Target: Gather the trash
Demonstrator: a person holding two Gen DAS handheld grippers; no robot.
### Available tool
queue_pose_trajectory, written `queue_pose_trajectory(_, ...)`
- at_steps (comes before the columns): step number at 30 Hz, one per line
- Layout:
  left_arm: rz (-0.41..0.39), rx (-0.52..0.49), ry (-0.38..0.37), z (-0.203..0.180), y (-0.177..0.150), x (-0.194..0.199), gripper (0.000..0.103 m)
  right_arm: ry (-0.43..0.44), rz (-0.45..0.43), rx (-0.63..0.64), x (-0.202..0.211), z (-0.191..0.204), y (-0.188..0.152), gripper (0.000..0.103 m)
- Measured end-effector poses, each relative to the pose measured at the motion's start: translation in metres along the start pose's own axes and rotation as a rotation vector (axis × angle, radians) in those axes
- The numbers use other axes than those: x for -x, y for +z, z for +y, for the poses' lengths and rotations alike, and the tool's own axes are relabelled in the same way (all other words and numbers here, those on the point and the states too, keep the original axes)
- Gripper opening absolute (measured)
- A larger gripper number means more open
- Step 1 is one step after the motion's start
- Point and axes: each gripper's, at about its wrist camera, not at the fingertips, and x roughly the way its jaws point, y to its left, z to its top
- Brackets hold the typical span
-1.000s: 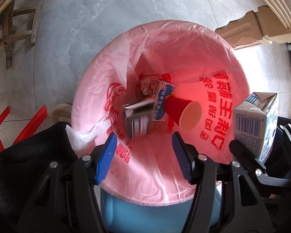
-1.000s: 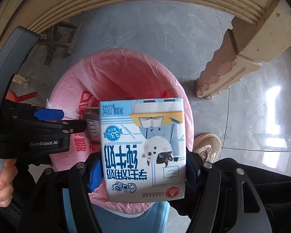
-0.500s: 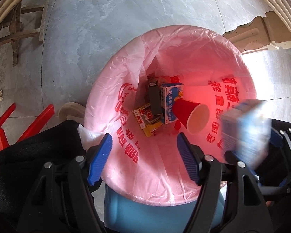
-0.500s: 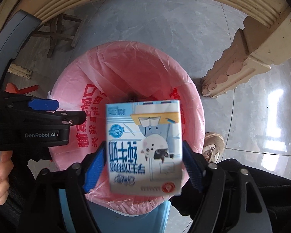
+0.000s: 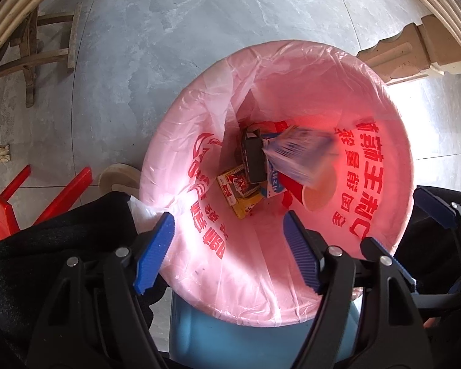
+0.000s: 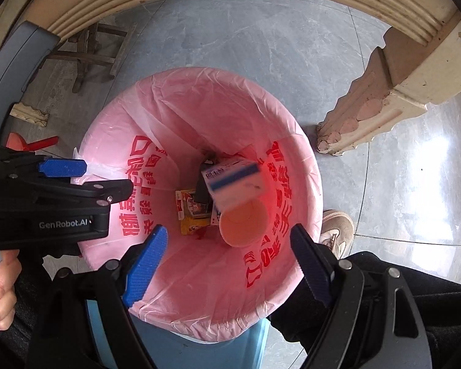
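A blue bin lined with a pink bag [image 5: 368, 101] [image 6: 199, 98] stands below both grippers. A blue-and-white milk carton [image 5: 298, 156] [image 6: 235, 184] is blurred, falling inside the bag. Under it lie a red paper cup [image 5: 318, 195] [image 6: 244, 223], a yellow-red flat box [image 5: 239, 192] [image 6: 192, 212], a dark box [image 5: 253, 158] and another milk carton. My left gripper [image 5: 229, 252] is open and empty over the near rim. My right gripper [image 6: 227, 259] is open and empty over the bag's mouth; its blue pads also show at the right edge of the left wrist view.
Grey tile floor surrounds the bin. A carved cream table leg [image 6: 372, 101] [image 5: 408, 52] stands right of it. A wooden stool [image 5: 37, 46] and red plastic furniture [image 5: 3, 206] are at the left. The person's shoes [image 6: 338, 227] [image 5: 120, 178] flank the bin.
My right gripper opened and let go of the milk carton, which drops into the bag. The dark box released earlier from the left gripper has settled at the bottom.
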Motion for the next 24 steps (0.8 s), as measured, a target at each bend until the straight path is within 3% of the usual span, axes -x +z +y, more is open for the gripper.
queue_pose_trajectory(16, -0.102, 0.001, 0.068, -0.013, -0.023, 0.034, 0.073, -0.057, -0.085, -0.051, 0.033, -0.008, -0.007, 0.080)
queue_pose_trajectory(24, -0.305, -0.002, 0.127, -0.030, -0.047, 0.099, 0.073, -0.086, -0.244, -0.083, 0.095, -0.007, -0.021, 0.080)
